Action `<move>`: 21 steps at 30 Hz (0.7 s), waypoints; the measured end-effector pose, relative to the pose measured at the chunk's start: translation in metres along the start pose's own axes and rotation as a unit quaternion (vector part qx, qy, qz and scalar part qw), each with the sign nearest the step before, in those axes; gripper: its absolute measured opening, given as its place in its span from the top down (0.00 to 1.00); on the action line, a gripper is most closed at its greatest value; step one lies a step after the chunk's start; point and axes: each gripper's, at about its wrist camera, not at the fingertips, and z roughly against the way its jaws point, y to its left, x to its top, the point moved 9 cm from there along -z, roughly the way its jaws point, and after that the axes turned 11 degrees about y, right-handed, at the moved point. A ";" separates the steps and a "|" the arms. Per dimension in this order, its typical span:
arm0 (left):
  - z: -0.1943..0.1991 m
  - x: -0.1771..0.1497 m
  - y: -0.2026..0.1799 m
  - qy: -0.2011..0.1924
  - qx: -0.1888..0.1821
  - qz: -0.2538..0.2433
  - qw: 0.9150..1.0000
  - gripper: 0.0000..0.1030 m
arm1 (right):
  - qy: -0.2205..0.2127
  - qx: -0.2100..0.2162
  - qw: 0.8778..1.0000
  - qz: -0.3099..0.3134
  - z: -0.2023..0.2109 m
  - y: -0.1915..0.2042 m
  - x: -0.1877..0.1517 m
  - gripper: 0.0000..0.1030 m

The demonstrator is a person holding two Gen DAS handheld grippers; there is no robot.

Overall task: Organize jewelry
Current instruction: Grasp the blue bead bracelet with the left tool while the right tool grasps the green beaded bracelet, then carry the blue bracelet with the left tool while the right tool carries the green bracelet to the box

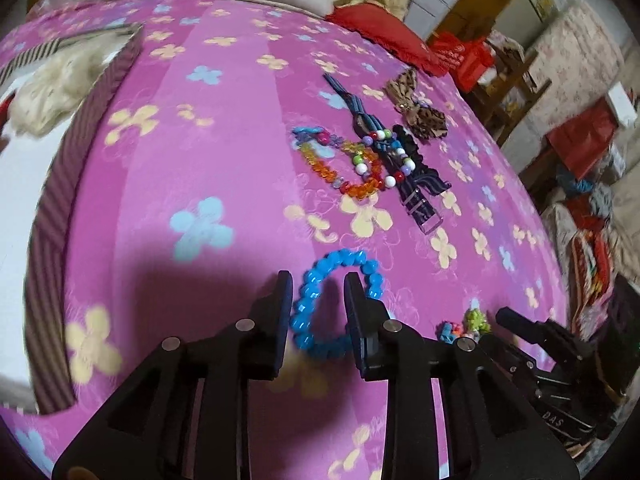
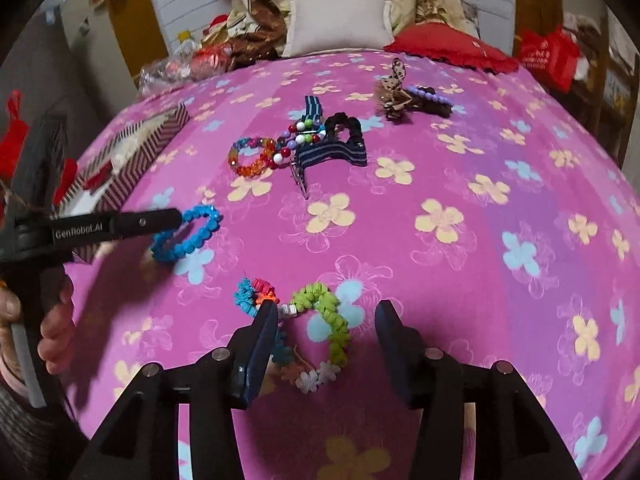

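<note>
The left gripper [image 1: 316,304] has its jaws spread around one side of the blue bead bracelet [image 1: 334,304], which lies on the pink flowered bedspread [image 1: 224,128]: one finger stands outside the ring and the other inside it, so the bead strand runs between them, but nothing is pinched yet. To take it well, the judgement is to close slowly and square across the strand so the round beads do not squirt sideways, then lift straight up before carrying it toward the striped box [image 2: 132,160] at the left, which seems the likely place for it. In the right wrist view the same tool reaches in from the left, its tip at the bracelet's edge [image 2: 188,232]. The right gripper [image 2: 326,328] hangs with its jaws released over the multicoloured coiled bracelet [image 2: 320,320], the left finger touching its orange end; it should hold off until the other arm clears. Farther up the bed a cluster of bead bracelets [image 1: 352,164], a striped strap [image 1: 416,192] and a leopard bow [image 1: 416,108] wait, tangled closely enough that pulling one may drag its neighbours.
</note>
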 end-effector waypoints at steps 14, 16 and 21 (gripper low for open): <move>-0.006 -0.011 -0.025 0.010 0.057 -0.073 0.996 0.93 | 0.005 -0.006 0.999 0.040 -0.006 0.028 0.006 0.93; 0.006 -0.011 -0.027 -0.002 0.050 -0.070 0.996 0.93 | -0.005 -0.004 0.999 0.039 0.004 0.028 0.011 0.94; 0.049 -0.007 -0.031 -0.050 0.019 -0.058 0.997 0.93 | -0.023 0.012 0.999 0.031 0.033 0.029 0.024 0.95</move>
